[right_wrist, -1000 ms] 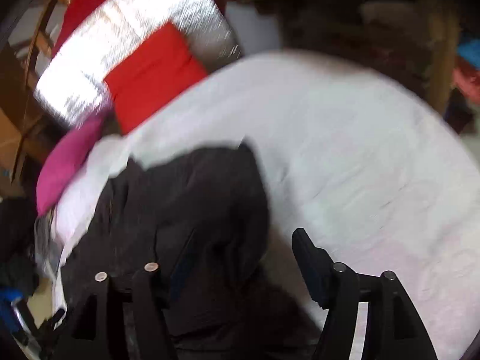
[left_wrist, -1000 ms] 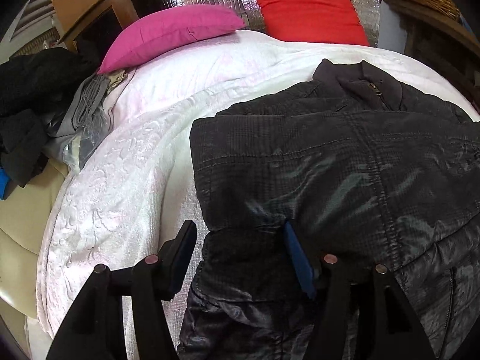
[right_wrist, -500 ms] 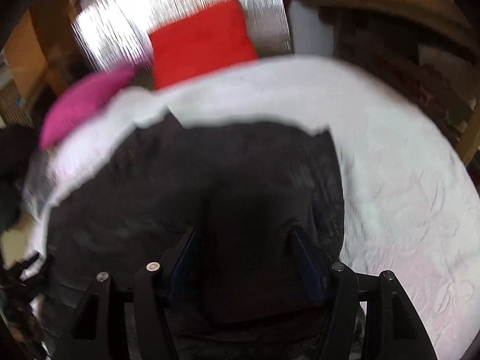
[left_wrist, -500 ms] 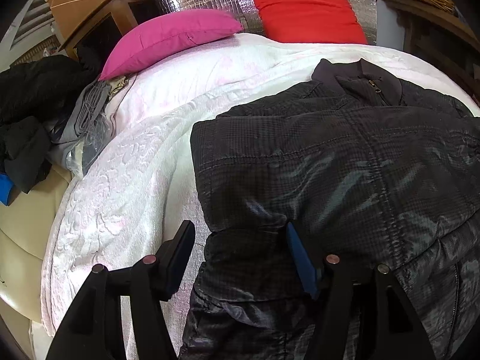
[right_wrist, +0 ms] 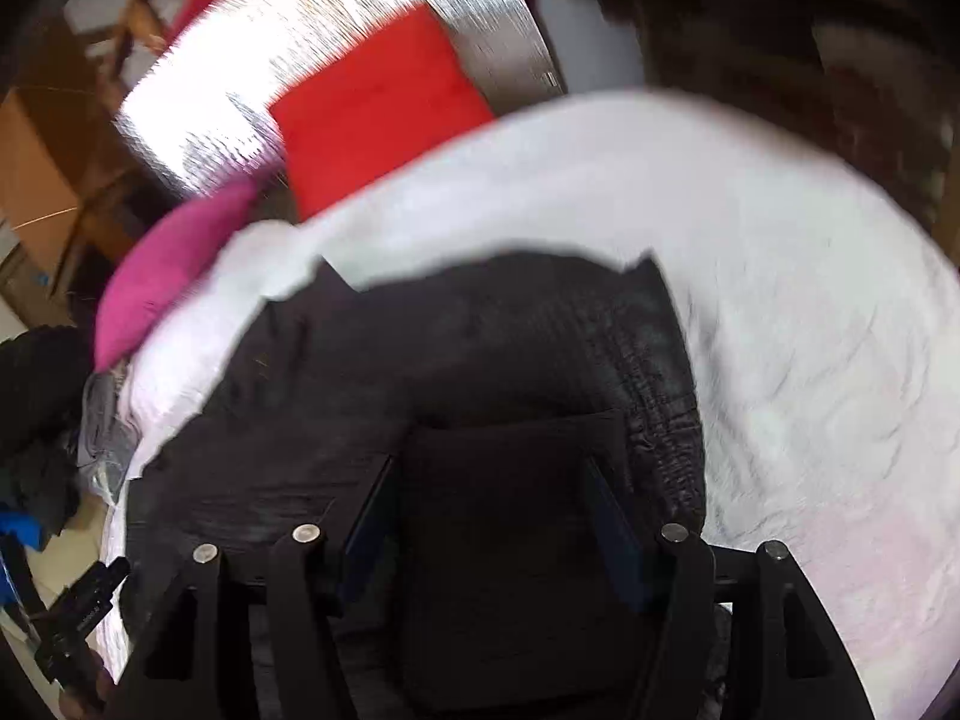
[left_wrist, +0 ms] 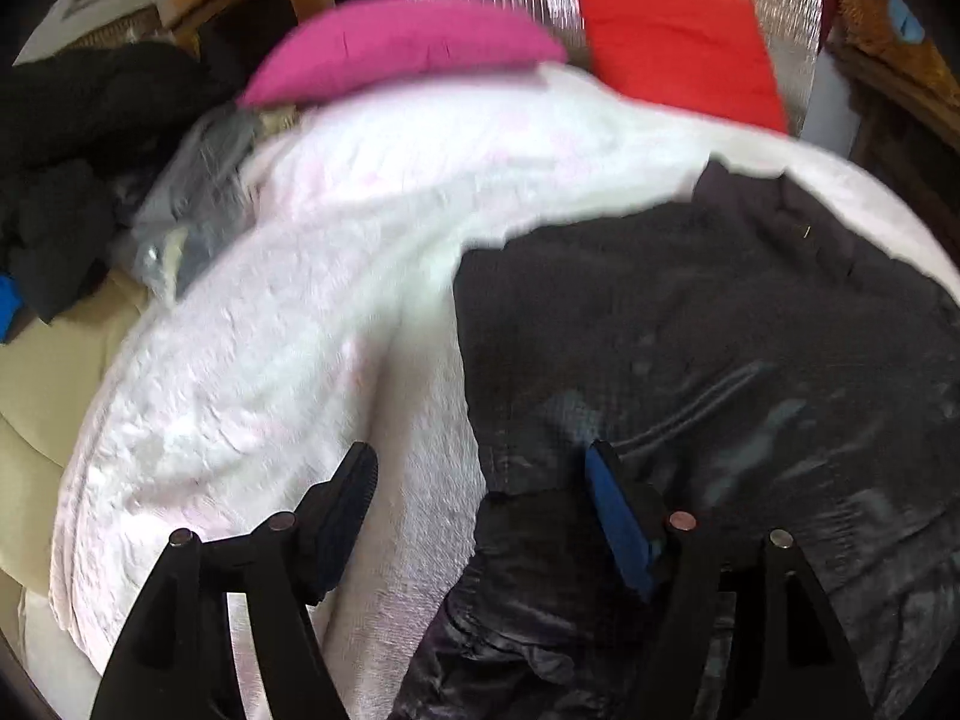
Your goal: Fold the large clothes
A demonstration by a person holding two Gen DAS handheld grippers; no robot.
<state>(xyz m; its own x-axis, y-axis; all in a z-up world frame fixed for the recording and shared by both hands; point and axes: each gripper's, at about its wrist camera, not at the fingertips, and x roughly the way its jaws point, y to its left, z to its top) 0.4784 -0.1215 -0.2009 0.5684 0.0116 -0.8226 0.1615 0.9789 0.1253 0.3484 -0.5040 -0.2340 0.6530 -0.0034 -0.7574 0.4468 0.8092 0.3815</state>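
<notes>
Your left gripper [left_wrist: 480,510] opening over the black jacket [left_wrist: 720,330] edge at lower right, right gripper [right_wrist: 492,516] spread around a jacket fold, grip unclear, pink pillow [left_wrist: 402,42] and red pillow [left_wrist: 678,42] along the top, dark clothes pile [left_wrist: 66,138] upper left, white bedspread [left_wrist: 288,330] beneath.

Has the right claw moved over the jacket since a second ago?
Yes. The right claw now straddles the black jacket; earlier it straddled the jacket's edge beside bare white bedspread.

A black quilted padded jacket [left_wrist: 690,324] with a faint grid-like check lies on a white embossed textured bedspread [left_wrist: 312,276] tinged pale pink. Behind sit a magenta pillow [left_wrist: 396,42] and a red square cushion [left_wrist: 678,42] against silver foil-like sheeting [right_wrist: 336,42]. The black hand-held gripper pads [left_wrist: 618,516] seem blue-faced, though blur softens them.
</notes>
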